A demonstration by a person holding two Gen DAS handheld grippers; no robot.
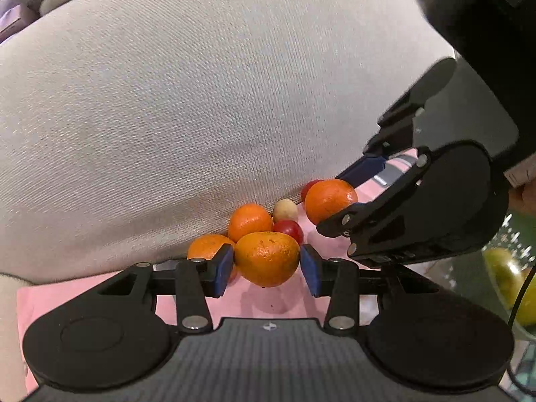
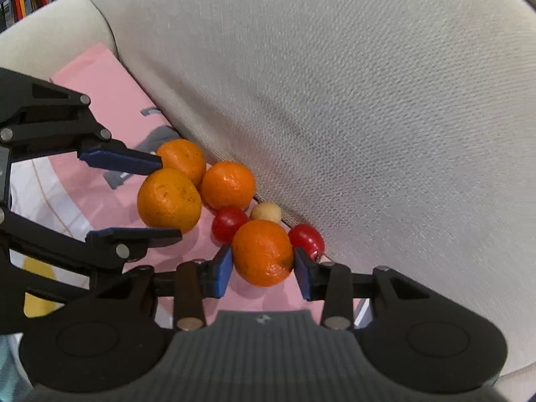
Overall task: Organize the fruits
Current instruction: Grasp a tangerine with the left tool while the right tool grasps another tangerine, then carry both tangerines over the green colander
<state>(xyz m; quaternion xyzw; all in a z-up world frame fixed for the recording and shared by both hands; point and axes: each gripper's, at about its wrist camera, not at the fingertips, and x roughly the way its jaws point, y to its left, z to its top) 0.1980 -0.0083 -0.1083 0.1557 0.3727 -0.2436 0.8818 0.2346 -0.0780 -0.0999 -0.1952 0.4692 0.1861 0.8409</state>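
Oranges (image 2: 169, 198): four; red fruits (image 2: 228, 223): two.

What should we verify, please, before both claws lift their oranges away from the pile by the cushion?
1. Left claw around its round orange tangerine, blue pads at both sides: ok.
2. Right claw gripping its own round orange tangerine: ok.
3. Firm pad pressure on the left fruit: cannot tell.
4. Small red cherry tomato clear of the right claw's outer finger: not ok, it sits right against it.
5. Two loose orange tangerines behind, free to roll once their neighbours go: not ok.
6. Pink printed sheet under the fruit lying flat: ok.
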